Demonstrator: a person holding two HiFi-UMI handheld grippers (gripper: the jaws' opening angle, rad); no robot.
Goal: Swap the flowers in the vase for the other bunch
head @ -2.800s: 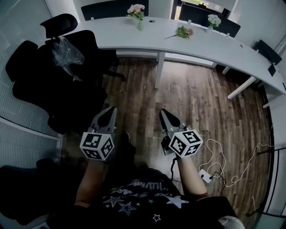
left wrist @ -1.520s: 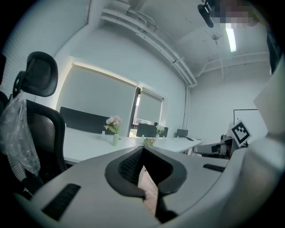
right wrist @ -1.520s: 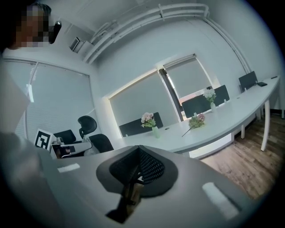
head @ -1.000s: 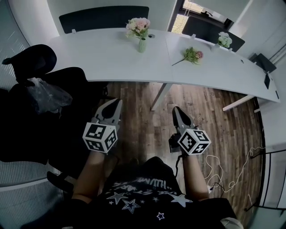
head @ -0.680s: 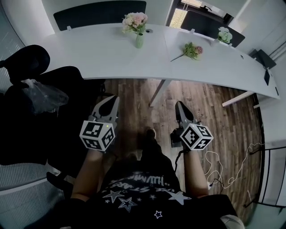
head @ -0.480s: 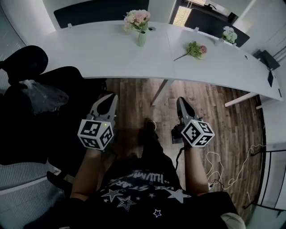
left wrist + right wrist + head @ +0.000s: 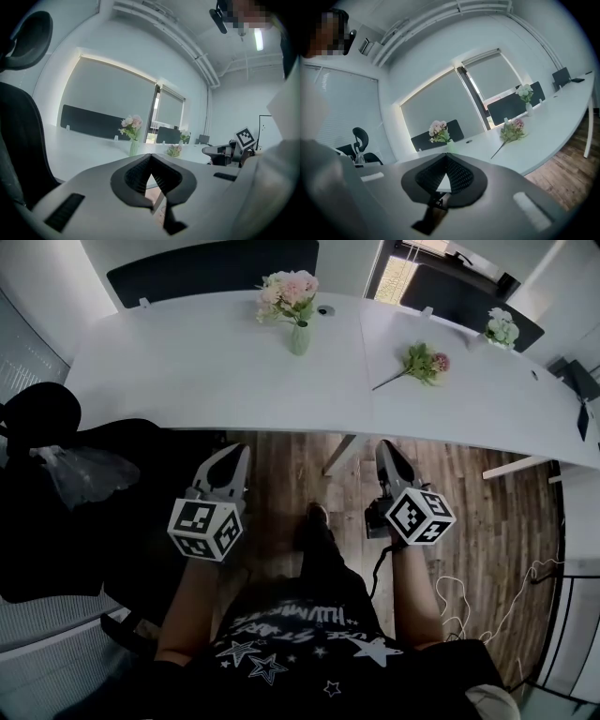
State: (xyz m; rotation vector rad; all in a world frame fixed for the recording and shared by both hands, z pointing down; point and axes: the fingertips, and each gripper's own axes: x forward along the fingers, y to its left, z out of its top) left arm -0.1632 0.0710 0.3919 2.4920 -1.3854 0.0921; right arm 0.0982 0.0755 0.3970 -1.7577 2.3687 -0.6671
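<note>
Down front, short of the table [image 7: 187,371] edge: left gripper [image 7: 238,454] and right gripper [image 7: 386,448] both clamped shut, empty, approach step by the look; farther on, flowers [image 7: 289,289] upright in vase [image 7: 300,338], other bunch [image 7: 424,362] lying apart rightward; next likely opening jaws, reaching stems.

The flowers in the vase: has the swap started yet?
Nothing done: the pink-and-white bouquet stands in the pale green vase, and the loose green bunch lies on the white table. The left gripper and right gripper are shut, empty, short of the table. The whole swap is left.
</note>
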